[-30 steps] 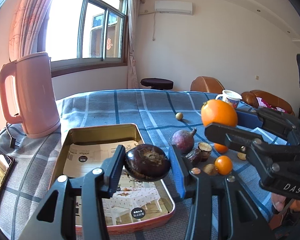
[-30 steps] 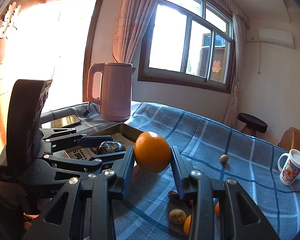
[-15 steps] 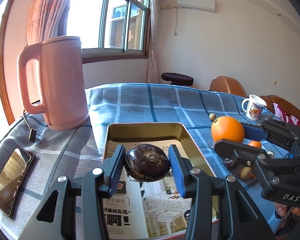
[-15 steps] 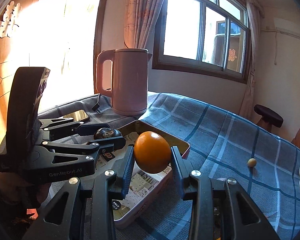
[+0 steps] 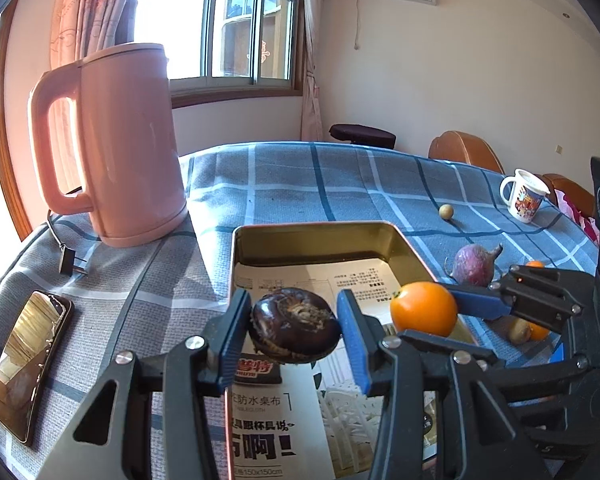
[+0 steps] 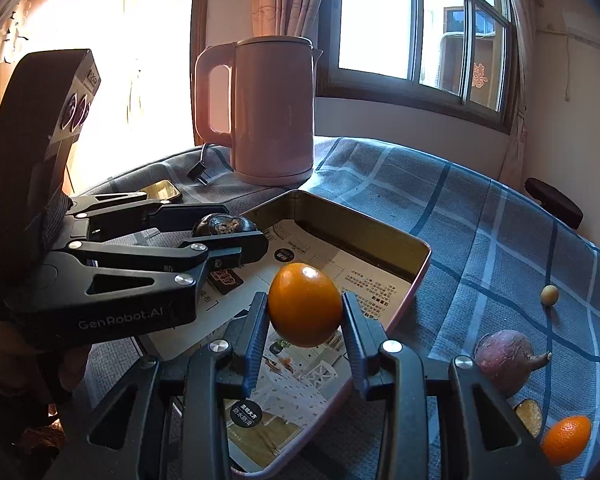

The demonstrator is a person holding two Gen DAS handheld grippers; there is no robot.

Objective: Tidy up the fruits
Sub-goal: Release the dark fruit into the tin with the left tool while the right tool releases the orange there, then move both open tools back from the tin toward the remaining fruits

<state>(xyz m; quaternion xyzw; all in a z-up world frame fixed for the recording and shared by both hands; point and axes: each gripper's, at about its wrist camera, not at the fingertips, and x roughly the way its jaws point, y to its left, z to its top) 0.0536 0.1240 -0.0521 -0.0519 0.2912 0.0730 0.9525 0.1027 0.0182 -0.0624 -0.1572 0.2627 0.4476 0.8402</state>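
My left gripper [image 5: 292,334] is shut on a dark purple round fruit [image 5: 293,330] and holds it above the gold metal tray [image 5: 312,236], which has printed paper inside. My right gripper [image 6: 305,322] is shut on an orange [image 6: 305,310] above the tray's right part [image 6: 418,270]. The orange also shows in the left wrist view [image 5: 424,309], the dark fruit in the right wrist view [image 6: 224,225]. A purple root-like fruit [image 5: 474,266], a small orange [image 6: 566,439] and a small yellow-green ball [image 5: 445,211] lie on the checked cloth right of the tray.
A pink kettle [image 5: 112,144] stands left behind the tray, its plug [image 5: 70,264] beside it. A phone [image 5: 26,364] lies at the left table edge. A white mug [image 5: 524,196] stands far right. Chairs and a stool stand beyond the table.
Both grippers have moved left with their fruits, from over the loose fruit pile to over the tray. The kettle now looms closer.
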